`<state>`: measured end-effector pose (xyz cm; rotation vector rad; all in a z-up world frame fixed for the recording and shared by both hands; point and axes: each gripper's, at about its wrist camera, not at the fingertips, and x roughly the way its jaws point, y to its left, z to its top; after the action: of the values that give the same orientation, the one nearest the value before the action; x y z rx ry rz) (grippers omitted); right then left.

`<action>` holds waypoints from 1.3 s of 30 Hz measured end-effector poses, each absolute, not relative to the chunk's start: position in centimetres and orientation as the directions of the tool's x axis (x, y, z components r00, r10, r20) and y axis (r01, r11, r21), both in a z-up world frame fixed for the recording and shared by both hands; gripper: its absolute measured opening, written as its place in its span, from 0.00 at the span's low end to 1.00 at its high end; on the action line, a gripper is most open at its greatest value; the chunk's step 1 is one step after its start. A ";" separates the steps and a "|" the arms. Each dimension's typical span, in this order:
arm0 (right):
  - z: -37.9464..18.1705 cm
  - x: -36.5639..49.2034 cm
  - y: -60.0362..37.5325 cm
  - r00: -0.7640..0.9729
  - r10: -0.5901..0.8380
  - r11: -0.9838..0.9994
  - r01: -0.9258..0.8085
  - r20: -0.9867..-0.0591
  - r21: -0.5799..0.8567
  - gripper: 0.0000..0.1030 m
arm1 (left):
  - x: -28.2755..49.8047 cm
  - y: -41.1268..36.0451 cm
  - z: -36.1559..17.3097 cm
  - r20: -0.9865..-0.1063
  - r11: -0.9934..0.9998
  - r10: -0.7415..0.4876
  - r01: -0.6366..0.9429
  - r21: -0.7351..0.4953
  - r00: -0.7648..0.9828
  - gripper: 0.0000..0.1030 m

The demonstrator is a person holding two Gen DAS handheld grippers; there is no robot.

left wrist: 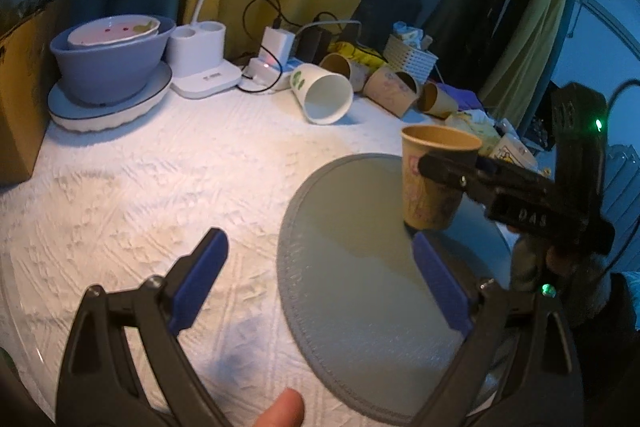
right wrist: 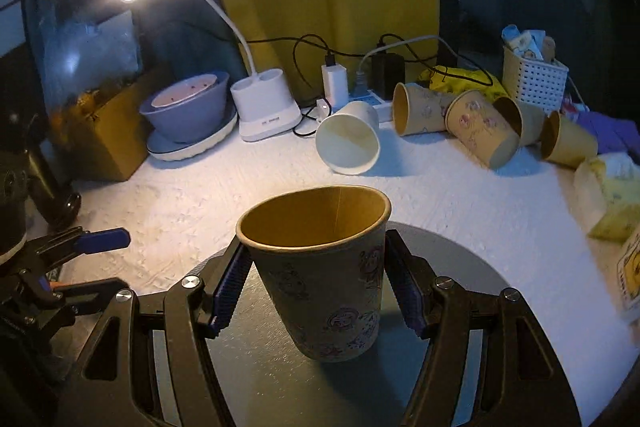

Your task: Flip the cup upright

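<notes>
- I see open white textured tablecloth (left wrist: pixel 140 187) ahead of my left gripper (left wrist: pixel 320 279), its blue-padded jaws spread wide.
- To its right, the round grey mat (left wrist: pixel 360 287) carries an upright brown paper cup (left wrist: pixel 430 179).
- Toppled paper cups (right wrist: pixel 440 123), a white lamp base (right wrist: pixel 266 111) and stacked blue bowls (right wrist: pixel 188 111) block the back edge.
</notes>
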<state>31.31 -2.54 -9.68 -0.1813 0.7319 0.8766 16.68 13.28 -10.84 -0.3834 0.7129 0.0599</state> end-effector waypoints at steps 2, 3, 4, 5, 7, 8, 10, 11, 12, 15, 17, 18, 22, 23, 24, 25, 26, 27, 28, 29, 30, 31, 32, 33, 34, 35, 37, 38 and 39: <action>-9.9 31.1 -2.9 0.422 0.634 0.649 -0.746 -0.647 0.149 0.67 | 16.9 13.0 -10.7 -0.653 0.930 -0.072 -0.186 -0.317 0.754 0.92; -10.1 30.9 -3.2 0.426 0.633 0.654 -0.741 -0.647 0.152 0.67 | 17.1 12.8 -10.7 -0.655 0.930 -0.073 -0.185 -0.317 0.752 0.92; -10.2 30.8 -3.4 0.428 0.632 0.656 -0.739 -0.646 0.154 0.67 | 17.2 12.6 -10.7 -0.657 0.931 -0.074 -0.185 -0.316 0.750 0.92; -10.3 30.7 -3.6 0.429 0.631 0.659 -0.736 -0.646 0.155 0.67 | 17.3 12.4 -10.7 -0.661 0.932 -0.073 -0.185 -0.311 0.747 0.92; -10.5 30.3 -4.2 0.442 0.624 0.669 -0.728 -0.644 0.150 0.67 | 17.6 12.0 -10.8 -0.670 0.934 -0.068 -0.188 -0.303 0.740 0.92; -10.5 30.1 -4.5 0.447 0.624 0.672 -0.725 -0.642 0.149 0.67 | 17.7 11.8 -10.8 -0.672 0.935 -0.070 -0.187 -0.302 0.737 0.92; -10.5 29.7 -5.0 0.450 0.621 0.675 -0.724 -0.642 0.146 0.68 | 17.8 11.4 -10.9 -0.677 0.938 -0.073 -0.180 -0.297 0.733 0.92; -10.5 29.5 -5.2 0.454 0.617 0.677 -0.722 -0.643 0.141 0.68 | 17.8 11.1 -10.9 -0.678 0.941 -0.076 -0.173 -0.292 0.731 0.92; -10.5 29.2 -5.4 0.461 0.608 0.684 -0.718 -0.646 0.130 0.68 | 17.8 10.8 -10.9 -0.678 0.944 -0.077 -0.165 -0.285 0.731 0.92; -10.9 28.6 -5.6 0.477 0.578 0.700 -0.707 -0.662 0.102 0.68 | 17.6 10.3 -10.7 -0.674 0.950 -0.079 -0.150 -0.275 0.734 0.92; -10.9 28.3 -5.8 0.487 0.568 0.710 -0.697 -0.664 0.096 0.69 | 17.3 9.9 -10.5 -0.670 0.952 -0.080 -0.143 -0.272 0.738 0.92; -10.9 28.2 -5.9 0.490 0.563 0.715 -0.692 -0.665 0.096 0.71 | 17.1 9.7 -10.4 -0.667 0.953 -0.080 -0.139 -0.268 0.740 0.92; -10.8 27.4 -6.5 0.506 0.546 0.730 -0.679 -0.668 0.081 0.73 | 16.3 9.3 -10.1 -0.659 0.955 -0.081 -0.130 -0.265 0.748 0.92; -10.7 27.2 -6.6 0.510 0.542 0.732 -0.676 -0.668 0.078 0.73 | 16.2 9.3 -10.0 -0.657 0.956 -0.082 -0.127 -0.265 0.749 0.92; -10.6 26.9 -6.8 0.515 0.537 0.737 -0.672 -0.668 0.075 0.73 | 15.9 9.1 -9.8 -0.654 0.957 -0.084 -0.122 -0.264 0.752 0.92; -10.5 26.7 -6.9 0.518 0.534 0.740 -0.669 -0.668 0.072 0.73 | 15.7 8.9 -9.8 -0.652 0.958 -0.086 -0.118 -0.263 0.753 0.92; -10.5 26.4 -7.1 0.521 0.530 0.743 -0.666 -0.669 0.070 0.73 | 15.5 8.8 -9.7 -0.651 0.959 -0.089 -0.113 -0.261 0.754 0.92; -10.4 26.0 -7.3 0.525 0.524 0.746 -0.662 -0.671 0.064 0.73 | 15.3 8.6 -9.6 -0.650 0.959 -0.092 -0.108 -0.261 0.755 0.92; -10.4 25.7 -7.5 0.528 0.520 0.749 -0.660 -0.672 0.061 0.73 | 15.1 8.4 -9.5 -0.647 0.960 -0.096 -0.102 -0.261 0.756 0.92; -10.3 25.4 -7.6 0.531 0.516 0.752 -0.657 -0.672 0.058 0.73 | 14.9 8.2 -9.5 -0.645 0.961 -0.098 -0.096 -0.258 0.758 0.92; -10.2 24.9 -7.9 0.536 0.511 0.756 -0.652 -0.672 0.055 0.73 | 14.6 8.0 -9.3 -0.643 0.963 -0.100 -0.089 -0.255 0.759 0.92; -10.2 24.6 -8.0 0.539 0.507 0.760 -0.648 -0.673 0.053 0.73 | 14.3 7.8 -9.2 -0.641 0.964 -0.102 -0.084 -0.253 0.761 0.92; -10.1 24.3 -8.2 0.542 0.502 0.763 -0.644 -0.674 0.050 0.73 | 14.1 7.6 -9.1 -0.638 0.965 -0.103 -0.079 -0.250 0.763 0.92; -10.0 23.8 -8.4 0.546 0.495 0.768 -0.638 -0.676 0.047 0.73 | 13.7 7.4 -9.0 -0.634 0.966 -0.104 -0.073 -0.246 0.766 0.92; -10.0 23.4 -8.6 0.548 0.491 0.772 -0.634 -0.677 0.046 0.73 | 13.5 7.2 -8.8 -0.632 0.968 -0.105 -0.068 -0.243 0.768 0.92; -10.0 23.1 -8.7 0.550 0.486 0.775 -0.630 -0.679 0.044 0.73 | 13.2 7.0 -8.8 -0.630 0.969 -0.106 -0.064 -0.240 0.770 0.92; -9.9 22.2 -9.2 0.556 0.474 0.785 -0.618 -0.683 0.041 0.73 | 12.5 6.6 -8.5 -0.626 0.971 -0.108 -0.054 -0.235 0.772 0.92; -9.9 21.8 -9.3 0.559 0.468 0.789 -0.613 -0.684 0.039 0.73 | 12.2 6.4 -8.4 -0.623 0.971 -0.109 -0.050 -0.233 0.775 0.92; -9.9 21.4 -9.6 0.562 0.462 0.794 -0.606 -0.686 0.038 0.73 | 11.8 6.2 -8.3 -0.618 0.972 -0.110 -0.046 -0.231 0.778 0.92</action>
<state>21.42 -9.55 -9.90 -0.2116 0.7420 0.6347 11.76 6.19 -8.30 -0.2402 0.6798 -0.0352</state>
